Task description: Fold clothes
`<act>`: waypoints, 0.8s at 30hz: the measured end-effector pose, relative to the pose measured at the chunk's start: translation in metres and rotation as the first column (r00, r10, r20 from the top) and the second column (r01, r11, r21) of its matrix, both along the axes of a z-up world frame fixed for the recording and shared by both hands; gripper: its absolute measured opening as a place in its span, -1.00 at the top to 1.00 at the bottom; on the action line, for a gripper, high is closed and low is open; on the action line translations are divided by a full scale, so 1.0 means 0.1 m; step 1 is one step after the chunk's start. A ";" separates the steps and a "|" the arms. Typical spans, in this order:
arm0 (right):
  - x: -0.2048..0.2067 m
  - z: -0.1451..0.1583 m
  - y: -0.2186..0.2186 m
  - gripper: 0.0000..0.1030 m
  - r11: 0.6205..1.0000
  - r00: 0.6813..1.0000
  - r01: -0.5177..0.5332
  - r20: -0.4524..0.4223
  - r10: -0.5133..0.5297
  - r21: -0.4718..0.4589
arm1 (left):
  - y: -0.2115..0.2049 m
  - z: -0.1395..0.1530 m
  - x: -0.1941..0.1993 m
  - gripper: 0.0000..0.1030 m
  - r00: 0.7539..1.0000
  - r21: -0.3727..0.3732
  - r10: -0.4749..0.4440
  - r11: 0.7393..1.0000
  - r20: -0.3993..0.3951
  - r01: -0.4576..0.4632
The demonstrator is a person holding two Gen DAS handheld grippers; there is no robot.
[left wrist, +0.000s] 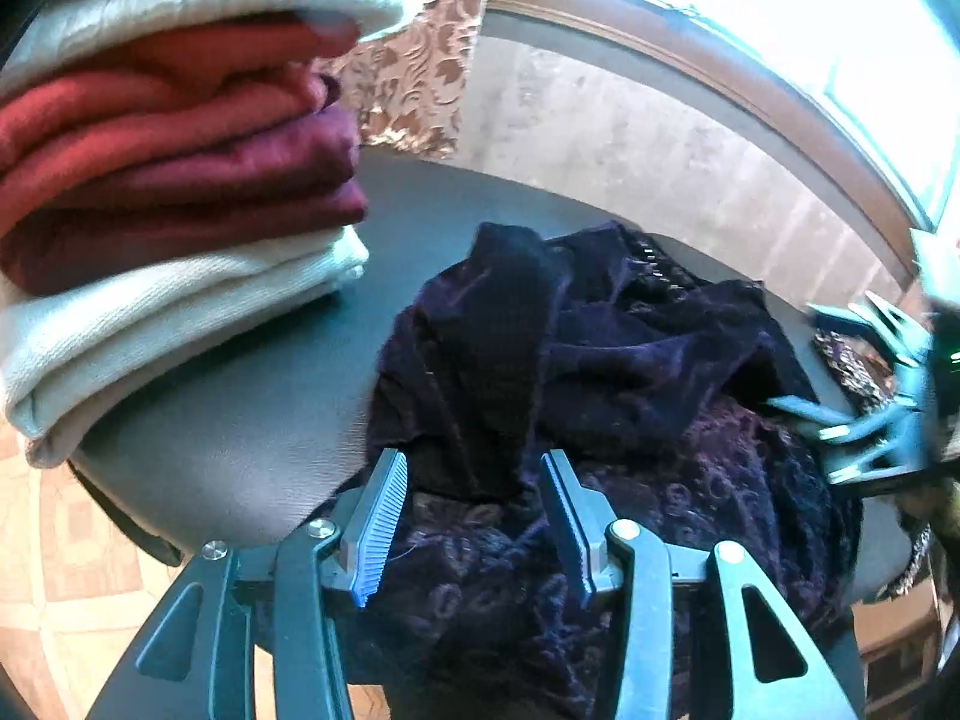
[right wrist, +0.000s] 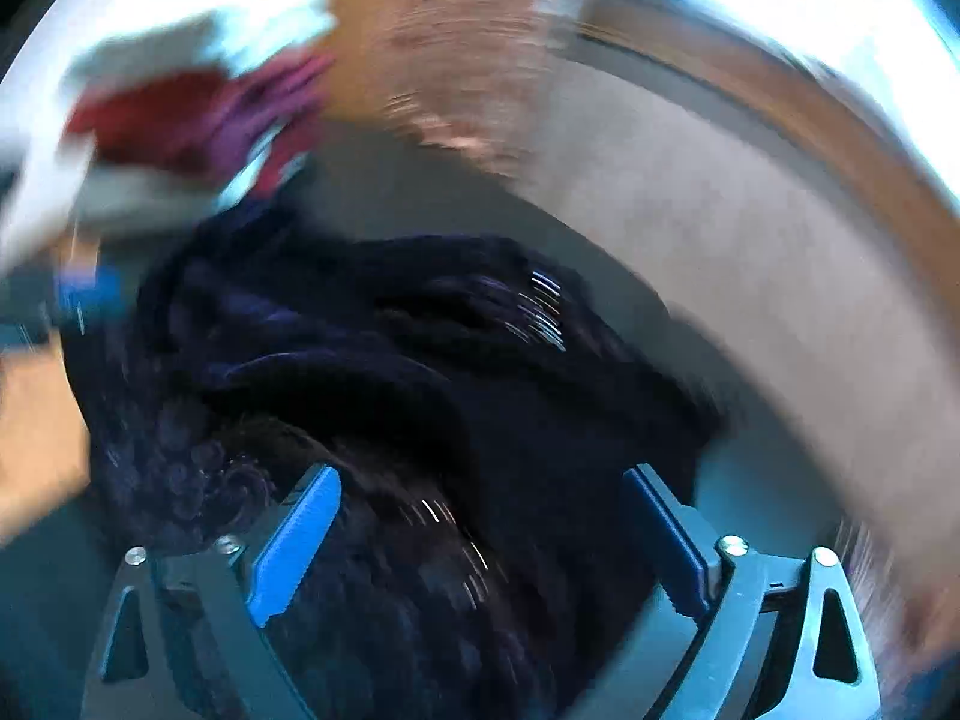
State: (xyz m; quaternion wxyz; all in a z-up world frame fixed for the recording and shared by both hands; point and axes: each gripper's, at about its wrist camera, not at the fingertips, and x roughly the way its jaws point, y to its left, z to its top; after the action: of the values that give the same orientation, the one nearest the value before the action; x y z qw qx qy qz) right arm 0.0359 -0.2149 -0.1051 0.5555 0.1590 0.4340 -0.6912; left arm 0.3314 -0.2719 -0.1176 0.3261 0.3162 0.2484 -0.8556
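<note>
Crumpled dark purple velvet garment (left wrist: 600,372) heaped on a dark round surface (left wrist: 252,420), no writing legible.

It lies toward the surface's right edge; a folded stack (left wrist: 168,180) of cream and red knits sits at the left edge. Patterned curtain (left wrist: 420,60), pale wall and a wood-framed window lie behind. Left gripper (left wrist: 474,510) jaws stand wide over the embossed pile; right gripper (right wrist: 480,534) jaws are likewise wide, its view motion-blurred.

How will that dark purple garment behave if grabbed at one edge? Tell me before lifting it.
The dark purple garment lies crumpled in soft folds, so it will probably go limp and hang down. Its fuzzy, patterned weave suggests the open left tongs can bite without slipping. It also droops over the table edge, so a pull may drag the whole heap.
</note>
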 end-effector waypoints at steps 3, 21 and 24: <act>0.22 -0.22 -0.40 -0.96 0.991 0.988 -0.086 -0.118 0.098 0.102 | 0.07 0.01 -0.05 0.09 0.999 -0.007 -0.040 0.999 -0.016 0.040; -2.10 0.86 1.35 0.45 0.631 0.657 0.738 0.465 -0.594 -0.238 | 0.43 -0.21 -0.52 -0.19 0.978 -0.016 -0.183 0.983 0.104 0.185; -2.54 0.73 2.44 -0.57 0.365 0.403 0.911 0.611 -0.681 -0.193 | 0.43 -0.15 -0.58 -0.17 0.980 -0.008 -0.175 0.984 0.093 0.176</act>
State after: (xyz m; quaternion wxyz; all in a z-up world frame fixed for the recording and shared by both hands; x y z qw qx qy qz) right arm -0.2185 0.0289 -0.0324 0.2339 0.3519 -0.0361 -0.9056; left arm 0.2738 -0.2291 -0.1325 0.2630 0.3732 0.1973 -0.8676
